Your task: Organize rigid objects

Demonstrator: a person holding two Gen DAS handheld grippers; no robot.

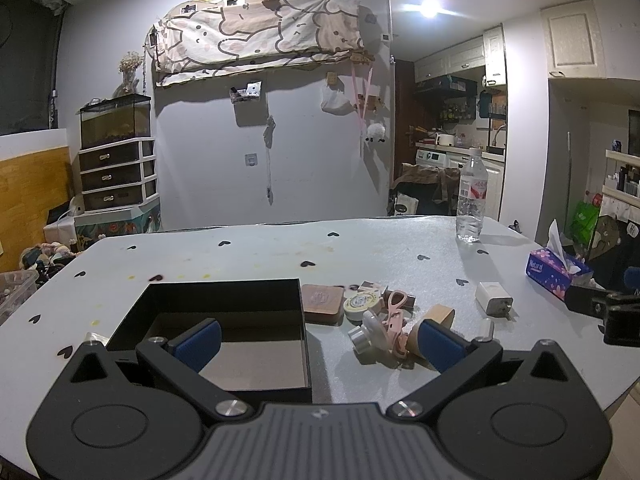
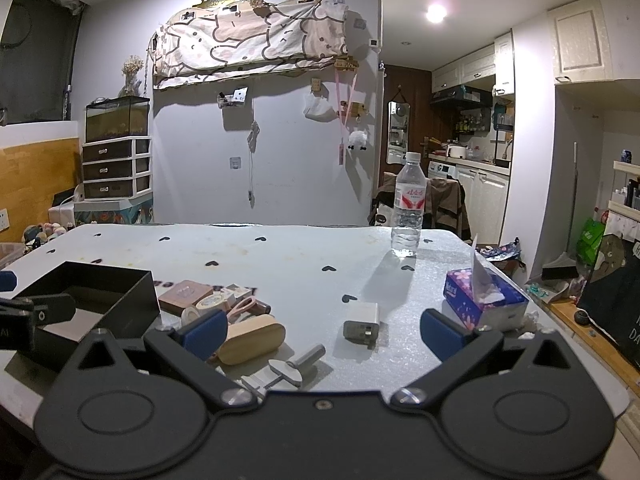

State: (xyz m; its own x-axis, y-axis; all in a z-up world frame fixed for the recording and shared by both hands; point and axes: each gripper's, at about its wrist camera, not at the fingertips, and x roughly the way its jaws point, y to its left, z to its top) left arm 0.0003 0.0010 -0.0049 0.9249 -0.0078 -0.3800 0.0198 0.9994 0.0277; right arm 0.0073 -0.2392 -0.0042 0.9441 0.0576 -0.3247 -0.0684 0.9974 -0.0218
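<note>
Left wrist view: left gripper (image 1: 318,346) spread wide, nothing between its blue pads (image 1: 199,345). Below the left finger sits the black open box (image 1: 224,300), interior bare as far as visible. Just right of the box lies a clutter of small items: brown square case (image 1: 323,301), round tin (image 1: 361,305) with print too small to read, pink clip-like tool (image 1: 394,316), wooden block (image 1: 438,316), white charger plug (image 1: 494,299). Tissue pack (image 1: 554,272) at the right edge reads "Natural". Water bottle (image 1: 472,196) stands at the far edge, red label illegible.

Right wrist view: right gripper (image 2: 322,334) likewise spread wide, holding nothing. Between its fingers lie the white charger plug (image 2: 362,320) and a metal T-shaped piece (image 2: 296,366); wooden block (image 2: 252,338) touches the left pad. Tissue pack (image 2: 480,300) sits beside the right finger.
</note>
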